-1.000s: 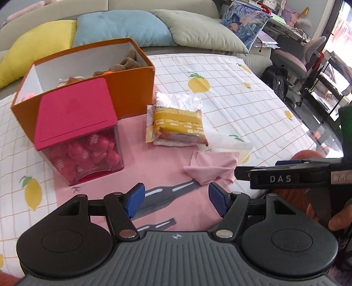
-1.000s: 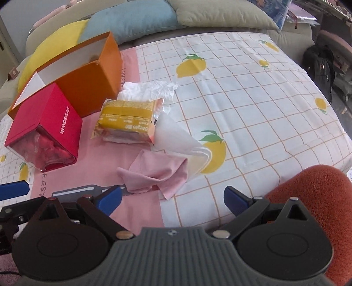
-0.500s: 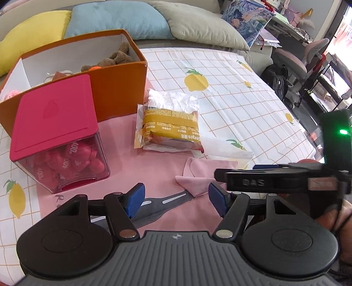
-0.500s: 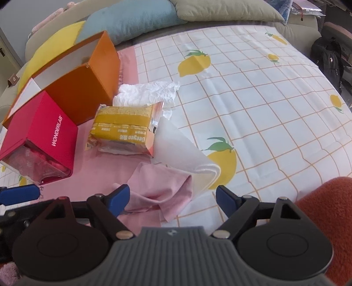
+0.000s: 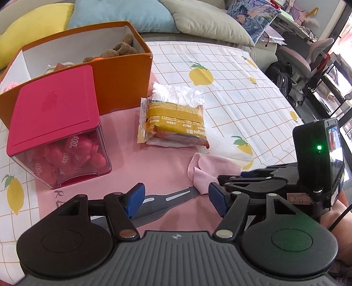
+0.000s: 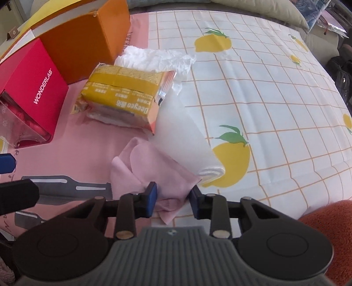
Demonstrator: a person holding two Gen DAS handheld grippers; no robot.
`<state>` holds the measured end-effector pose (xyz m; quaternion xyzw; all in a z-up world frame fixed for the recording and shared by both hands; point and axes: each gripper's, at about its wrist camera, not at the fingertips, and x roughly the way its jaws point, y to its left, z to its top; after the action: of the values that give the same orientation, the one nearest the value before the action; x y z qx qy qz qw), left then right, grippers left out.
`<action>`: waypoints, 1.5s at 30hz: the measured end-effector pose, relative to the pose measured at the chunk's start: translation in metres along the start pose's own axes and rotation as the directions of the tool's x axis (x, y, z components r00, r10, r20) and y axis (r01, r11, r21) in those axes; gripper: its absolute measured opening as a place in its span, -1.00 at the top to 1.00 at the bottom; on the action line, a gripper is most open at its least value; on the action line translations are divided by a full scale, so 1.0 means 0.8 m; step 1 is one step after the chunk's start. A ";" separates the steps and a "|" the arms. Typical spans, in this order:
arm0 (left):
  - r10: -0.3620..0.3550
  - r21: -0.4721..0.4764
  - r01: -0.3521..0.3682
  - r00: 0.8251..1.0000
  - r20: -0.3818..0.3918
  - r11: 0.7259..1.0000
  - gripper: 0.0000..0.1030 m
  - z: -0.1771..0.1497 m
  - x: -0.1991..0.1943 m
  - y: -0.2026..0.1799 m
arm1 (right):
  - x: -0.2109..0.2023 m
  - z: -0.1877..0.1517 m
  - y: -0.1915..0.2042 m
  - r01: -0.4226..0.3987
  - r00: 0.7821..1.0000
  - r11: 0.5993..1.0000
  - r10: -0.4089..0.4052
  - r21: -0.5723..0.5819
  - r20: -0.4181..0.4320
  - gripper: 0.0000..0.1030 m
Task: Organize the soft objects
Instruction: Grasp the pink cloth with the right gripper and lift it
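A crumpled pink cloth (image 6: pixel 154 162) lies on the pink mat (image 6: pixel 88 143), half on a folded white cloth (image 6: pixel 187 140). My right gripper (image 6: pixel 172 198) is closing, and its blue pads pinch the near bunch of the pink cloth. In the left wrist view the same pink cloth (image 5: pixel 209 167) lies just beyond my left gripper (image 5: pixel 176 198). That gripper stands open over the mat with nothing between its fingers. An orange box (image 5: pixel 123 81) holding a brown plush toy (image 5: pixel 118 49) stands at the back left.
A clear box with a red lid (image 5: pixel 52 110) sits left of a yellow tissue pack (image 5: pixel 176 121) with crumpled white tissue behind it. A grey striped strip (image 5: pixel 167 200) lies under the left gripper. Pillows (image 5: pixel 132 13) line the back; a rust-red cushion (image 6: pixel 330 220) is near right.
My right gripper came down onto the pink cloth and its jaws went from wide open to pinching it. The left gripper stayed open and barely shifted.
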<state>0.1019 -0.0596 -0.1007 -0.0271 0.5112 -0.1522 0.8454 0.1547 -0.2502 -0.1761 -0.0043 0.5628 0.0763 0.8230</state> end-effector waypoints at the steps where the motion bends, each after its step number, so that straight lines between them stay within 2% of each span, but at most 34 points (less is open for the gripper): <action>1: -0.001 -0.001 0.001 1.000 0.001 1.000 -0.51 0.000 0.000 0.000 | 0.000 0.000 0.001 -0.021 1.000 1.000 0.021 0.002 -0.006 0.89; 7: -0.017 0.012 0.016 1.000 0.015 1.000 -0.45 0.000 -0.008 -0.001 | -0.023 -0.004 -0.003 -0.096 0.995 0.994 0.095 0.045 0.022 0.93; 9: -0.028 0.017 0.027 0.999 0.022 0.999 -0.43 0.002 -0.011 -0.002 | -0.039 -0.008 -0.004 -0.130 0.991 0.990 0.127 0.049 0.046 0.93; 11: -0.038 0.019 0.037 0.999 0.028 0.999 -0.42 0.005 -0.010 -0.003 | -0.058 -0.010 -0.006 -0.128 0.989 0.991 0.124 0.046 0.086 0.93; 17: -0.056 0.062 0.054 0.998 0.032 0.997 -0.42 0.022 0.005 -0.026 | -0.096 0.003 -0.043 -0.028 0.977 0.997 0.013 0.068 0.212 0.93; 21: -0.099 -0.007 0.099 0.995 0.025 0.995 -0.42 0.042 0.030 -0.041 | -0.089 0.003 -0.078 0.105 0.963 0.990 -0.126 0.098 0.239 0.93; 22: -0.112 -0.036 0.113 0.993 0.019 0.993 -0.44 0.046 0.038 -0.044 | -0.088 0.001 -0.087 0.113 0.961 0.986 -0.139 0.121 0.240 0.93; 24: -0.118 -0.078 0.118 0.993 0.004 0.990 -0.45 0.052 0.057 -0.053 | -0.087 -0.002 -0.109 0.053 0.965 0.978 -0.102 0.201 0.242 0.93; 26: -0.120 -0.102 0.117 0.993 -0.022 0.988 -0.46 0.056 0.077 -0.063 | -0.092 -0.007 -0.121 0.030 0.951 0.964 -0.109 0.264 0.289 0.93; 28: -0.127 -0.128 0.120 0.991 -0.043 0.984 -0.46 0.060 0.093 -0.072 | -0.099 -0.010 -0.127 0.047 0.935 0.951 -0.150 0.307 0.321 0.93; 30: -0.115 -0.162 0.104 0.992 -0.058 0.981 -0.46 0.064 0.108 -0.077 | -0.099 -0.010 -0.127 0.053 0.929 0.945 -0.165 0.323 0.332 0.93; 35: -0.016 -0.216 -0.005 0.995 -0.094 0.976 -0.49 0.073 0.137 -0.086 | -0.072 -0.004 -0.129 0.051 0.958 0.942 -0.139 0.331 0.250 0.93; 38: 0.011 -0.207 -0.033 0.995 -0.103 0.978 -0.55 0.077 0.145 -0.100 | -0.064 -0.003 -0.132 0.031 0.964 0.939 -0.119 0.341 0.239 0.93; 42: 0.095 -0.198 -0.122 0.986 -0.140 0.973 -0.56 0.075 0.164 -0.110 | -0.061 -0.001 -0.127 0.032 0.964 0.946 -0.114 0.324 0.240 0.93; 45: 0.126 -0.147 -0.149 0.980 -0.156 0.978 -0.42 0.070 0.174 -0.116 | -0.062 -0.002 -0.128 0.025 0.963 0.945 -0.110 0.325 0.248 0.93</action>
<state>0.1893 -0.1937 -0.1742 -0.0473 0.5826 -0.0540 0.8096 0.1491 -0.3573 -0.1390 0.1194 0.4532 -0.0441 0.8823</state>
